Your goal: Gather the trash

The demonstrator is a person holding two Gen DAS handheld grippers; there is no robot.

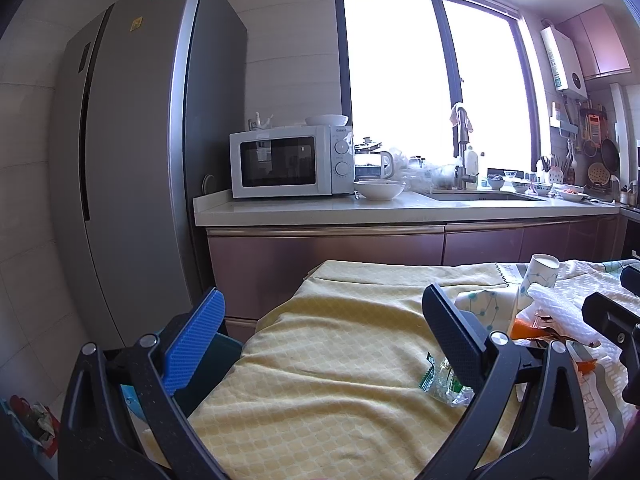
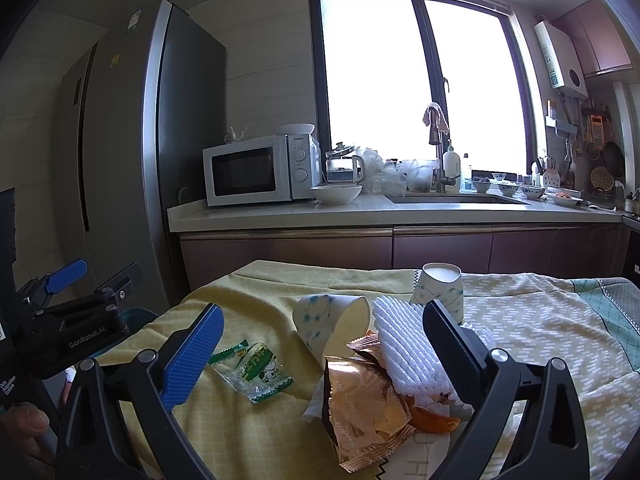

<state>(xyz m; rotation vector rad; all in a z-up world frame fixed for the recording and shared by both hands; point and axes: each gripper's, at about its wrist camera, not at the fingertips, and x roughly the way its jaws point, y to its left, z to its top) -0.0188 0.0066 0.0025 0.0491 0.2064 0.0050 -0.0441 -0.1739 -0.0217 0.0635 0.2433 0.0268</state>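
- Right gripper (image 2: 320, 344): jaws spread wide, nothing clamped, hanging over the trash pile on the table.
- Between its fingers: a gold-brown snack wrapper (image 2: 366, 412) in front, with a white foam net sleeve (image 2: 404, 344) lying partly over it and touching the inside of the black right-hand finger (image 2: 452, 348).
- Under the wrapper: a bit of white tissue (image 2: 316, 406) and an orange scrap (image 2: 434, 418).
- Just behind the wrapper: a patterned paper cup on its side (image 2: 320, 322), mouth turned toward the foam.
- Farther back: a second patterned cup (image 2: 440, 286), standing upright near the table's far edge.
- Near the blue left-hand finger (image 2: 192, 356): a small green-and-clear candy wrapper (image 2: 254, 368), flat on the yellow cloth (image 2: 248, 300), apart from the pile.
- Left gripper (image 1: 322, 330): jaws likewise wide apart and empty, held over the table's left corner, well left of the pile; the green wrapper sits just beside its black finger (image 1: 452, 340).
- Below that corner: a dark bin (image 1: 218, 356), only partly seen.
- To the right: a white-and-green patterned cloth (image 2: 540, 320) over the rest of the table.
- Behind: counter (image 2: 360, 210) with microwave (image 2: 256, 168), white bowl (image 2: 336, 193) and sink (image 2: 452, 199); tall grey fridge (image 2: 120, 140) at left; bright window (image 2: 420, 80).
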